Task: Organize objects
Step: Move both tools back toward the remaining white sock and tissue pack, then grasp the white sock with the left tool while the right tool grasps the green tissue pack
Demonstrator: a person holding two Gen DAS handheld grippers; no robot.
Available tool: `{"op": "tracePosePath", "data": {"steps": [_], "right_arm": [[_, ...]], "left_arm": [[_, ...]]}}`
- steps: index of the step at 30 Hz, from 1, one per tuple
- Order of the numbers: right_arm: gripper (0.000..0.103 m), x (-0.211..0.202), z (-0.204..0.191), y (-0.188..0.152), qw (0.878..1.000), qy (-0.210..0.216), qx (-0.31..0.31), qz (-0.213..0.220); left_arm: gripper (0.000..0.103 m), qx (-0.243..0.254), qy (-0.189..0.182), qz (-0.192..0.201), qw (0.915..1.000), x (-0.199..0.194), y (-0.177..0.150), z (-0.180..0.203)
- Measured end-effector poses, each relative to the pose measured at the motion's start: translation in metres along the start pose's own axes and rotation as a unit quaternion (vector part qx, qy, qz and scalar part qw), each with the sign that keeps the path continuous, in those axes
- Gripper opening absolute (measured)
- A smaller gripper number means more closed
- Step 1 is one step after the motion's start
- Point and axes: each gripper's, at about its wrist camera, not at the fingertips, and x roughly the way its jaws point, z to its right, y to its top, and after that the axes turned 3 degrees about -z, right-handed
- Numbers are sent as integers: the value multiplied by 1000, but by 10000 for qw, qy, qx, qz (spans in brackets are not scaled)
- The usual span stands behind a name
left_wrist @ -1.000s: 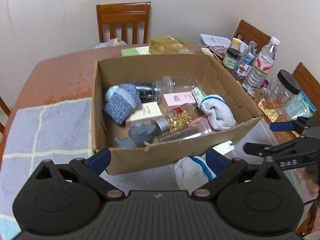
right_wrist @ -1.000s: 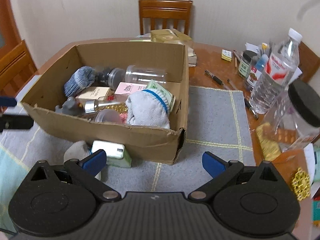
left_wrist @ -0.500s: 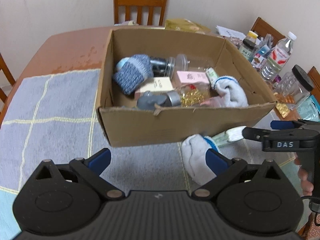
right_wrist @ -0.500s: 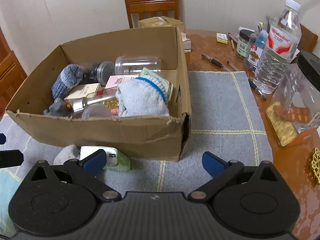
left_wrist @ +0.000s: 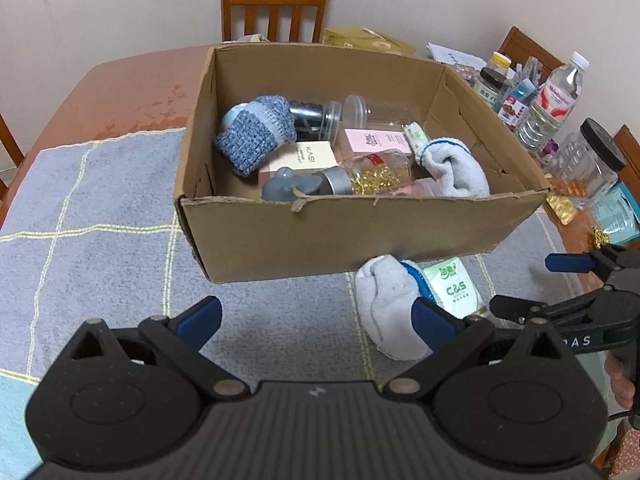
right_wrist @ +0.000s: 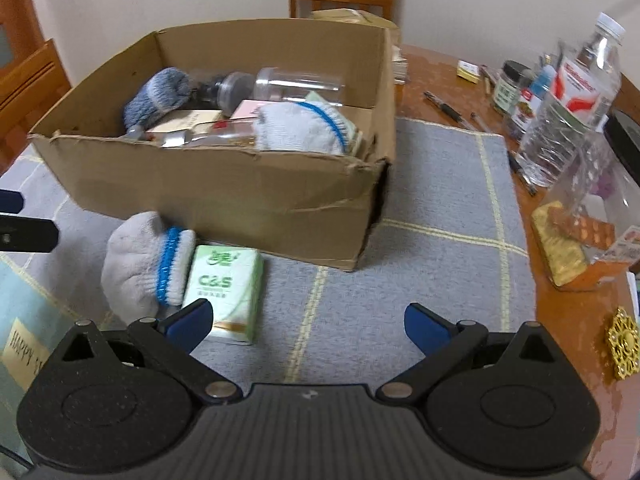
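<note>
Both hand-held grippers have drawn back and dropped lower over the last second, so the near wall of the cardboard box (left_wrist: 360,232) now hides less of what lies in front of it; the white sock with a blue cuff (right_wrist: 140,264) and the green C&S tissue pack (right_wrist: 226,288), half hidden a second ago, now show whole on the grey checked mat (right_wrist: 432,216), touching each other and just beside the box's near wall; the left hand-held gripper (left_wrist: 316,320) stands wide and empty, its right finger in front of the sock; the right hand-held gripper (right_wrist: 306,320) is equally wide and empty, its left finger just near of the tissue pack. That suggests, to my eye, a lining-up for the two items left outside (everything else sortable seems already in the box: a blue knitted sock (left_wrist: 256,136), a second white sock (left_wrist: 452,168), clear jars, small cartons), so the task looks close to done. The mat covers the near part of a reddish-brown wooden desk (left_wrist: 132,92); on its right side crowd a water bottle (right_wrist: 576,96), small jars and pens; wooden chairs (left_wrist: 276,4) stand against a plain pale wall.
</note>
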Motion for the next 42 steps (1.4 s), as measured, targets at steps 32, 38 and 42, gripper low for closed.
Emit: {"op": "tracePosePath", "data": {"steps": [32, 38, 42], "right_arm": [[103, 24, 17, -33, 9997, -185, 0, -169], [103, 15, 13, -44, 9998, -130, -75, -110], [103, 12, 12, -49, 9998, -108, -126, -97]], "left_arm": [[100, 1255, -261, -252, 9914, 51, -9, 57], [100, 1355, -48, -67, 9907, 79, -10, 68], [101, 1188, 42, -122, 9928, 89, -12, 62]]}}
